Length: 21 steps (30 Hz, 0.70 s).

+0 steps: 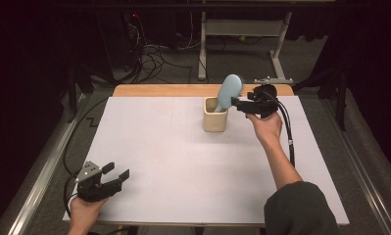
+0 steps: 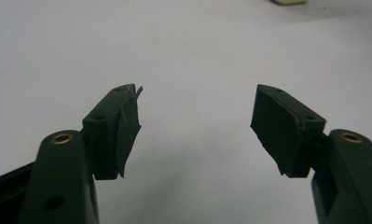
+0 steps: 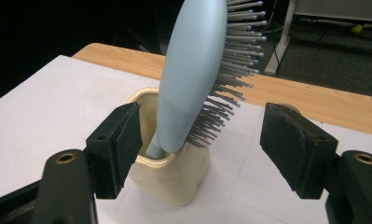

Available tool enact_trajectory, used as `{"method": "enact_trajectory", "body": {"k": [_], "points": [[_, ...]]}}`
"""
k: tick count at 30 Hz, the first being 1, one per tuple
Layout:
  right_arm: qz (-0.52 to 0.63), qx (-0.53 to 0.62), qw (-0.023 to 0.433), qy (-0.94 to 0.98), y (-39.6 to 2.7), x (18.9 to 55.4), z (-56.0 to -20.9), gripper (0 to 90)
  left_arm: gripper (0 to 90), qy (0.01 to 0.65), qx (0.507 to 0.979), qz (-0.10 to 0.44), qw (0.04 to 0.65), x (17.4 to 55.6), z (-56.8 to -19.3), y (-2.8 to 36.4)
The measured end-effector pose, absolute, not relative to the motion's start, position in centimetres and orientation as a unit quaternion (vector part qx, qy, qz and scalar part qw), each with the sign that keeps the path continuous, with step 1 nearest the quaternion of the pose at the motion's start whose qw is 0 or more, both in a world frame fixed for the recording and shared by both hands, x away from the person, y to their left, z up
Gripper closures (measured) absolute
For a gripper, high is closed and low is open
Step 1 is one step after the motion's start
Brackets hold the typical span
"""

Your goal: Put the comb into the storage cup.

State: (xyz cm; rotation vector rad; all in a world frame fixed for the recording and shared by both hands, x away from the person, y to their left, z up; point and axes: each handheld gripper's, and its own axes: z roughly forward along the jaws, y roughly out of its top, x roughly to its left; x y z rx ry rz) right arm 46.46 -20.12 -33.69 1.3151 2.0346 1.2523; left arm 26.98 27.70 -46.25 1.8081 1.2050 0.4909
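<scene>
Hairbrush (image 1: 230,91) stands handle-down in the cream holder (image 1: 215,121), head leaning toward the right edge of the tabletop (image 1: 173,161). The holder sits near the far edge, a little right of centre, on the white sheet; a strip of bare wood shows behind it.

Right gripper (image 1: 238,104) is level with the brush, just right of the holder. In the right gripper view its jaws stand apart with the brush head (image 3: 193,79) between them; neither pad presses on it. The left pad (image 3: 127,140) is close to the holder's rim, the right pad (image 3: 286,140) has clear air before the bristles (image 3: 230,79). So: open, nothing gripped.

Left gripper (image 1: 115,175) rests near the near-left corner, well apart from the work. Jaws wide, bare sheet between them (image 2: 197,126).

Risks, as I judge them:
- The brush leans and looks top-heavy. A push from one pad before the other could tip it further, or tip the holder with it.
- Closing on bristles rather than the solid back would give a soft, slipping hold.
- The left pad may catch the holder's rim and drag the holder across the sheet.
- The holder is not steadied by the other gripper.
</scene>
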Motion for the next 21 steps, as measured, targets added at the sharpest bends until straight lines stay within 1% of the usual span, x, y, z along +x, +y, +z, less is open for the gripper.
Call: {"method": "enact_trajectory", "body": {"k": [21], "points": [[0.450, 0.475, 0.209, 0.727, -21.6, 45.5, -34.5, 30.2, 33.0, 0.486, 0.728, 0.197, 0.441, 27.0, -46.3, 27.7]]}}
